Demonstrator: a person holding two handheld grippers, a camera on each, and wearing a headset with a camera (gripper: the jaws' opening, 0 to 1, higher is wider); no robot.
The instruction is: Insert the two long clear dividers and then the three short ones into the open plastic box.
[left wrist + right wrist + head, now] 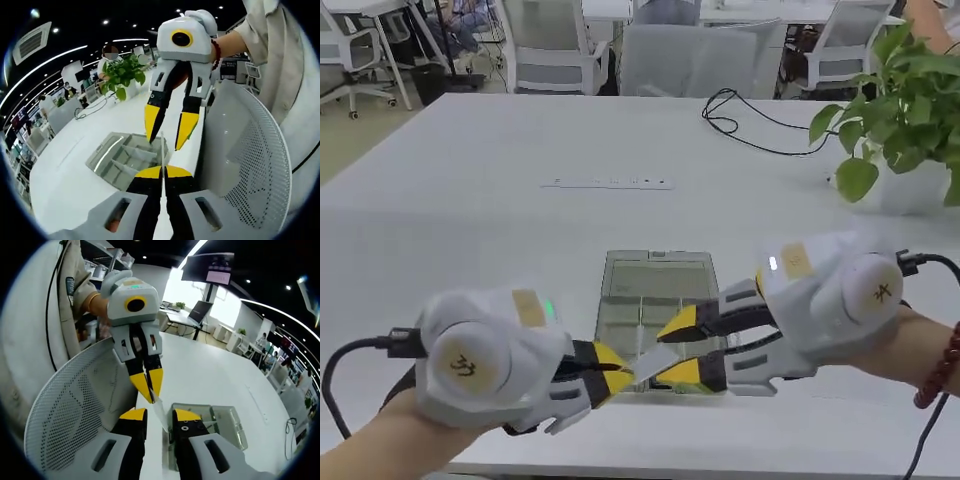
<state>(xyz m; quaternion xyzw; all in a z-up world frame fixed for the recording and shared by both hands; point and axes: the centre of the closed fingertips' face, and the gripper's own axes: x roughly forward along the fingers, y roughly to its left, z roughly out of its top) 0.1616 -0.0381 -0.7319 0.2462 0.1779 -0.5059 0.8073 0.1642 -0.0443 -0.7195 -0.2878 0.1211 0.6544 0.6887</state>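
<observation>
Above the near end of the open plastic box [655, 272], both tools meet tip to tip over the white worktop [500, 230]

Obs. 1: the left tool [623, 373] has its jaws pressed together on one end of a short clear divider [648, 362]. From its own view the piece runs edge-on, a thin line straight out from between the yellow tips

Obs. 2: the right tool [662, 357] has its jaws parted, one yellow tip on each side of the divider's free end. Its own view shows a gap between each jaw and the clear piece, so it straddles without pinching. Whether either tip grazes the plastic I cannot tell

Obs. 3: the divider is in the air and slanted in the head view, lower at the left tool and higher toward the right tool. It sits close over the box's near rim and is not seated in the box

Obs. 4: the box lies flat on the worktop, long axis running away from the person, just beyond the two tools. Some clear partitions [135, 152] stand inside it and split the interior into several compartments; the count is unreadable through the glare

Surroundings: farther back, well apart from the box, a thin clear strip [608, 183] lies flat on the worktop. At the far right stands a potted plant [895, 110], with a black cable [750, 125] looped beside it. Some office chairs [555, 45] line the far edge. A beaded bracelet [945, 365] shows on the wrist behind the right tool
</observation>
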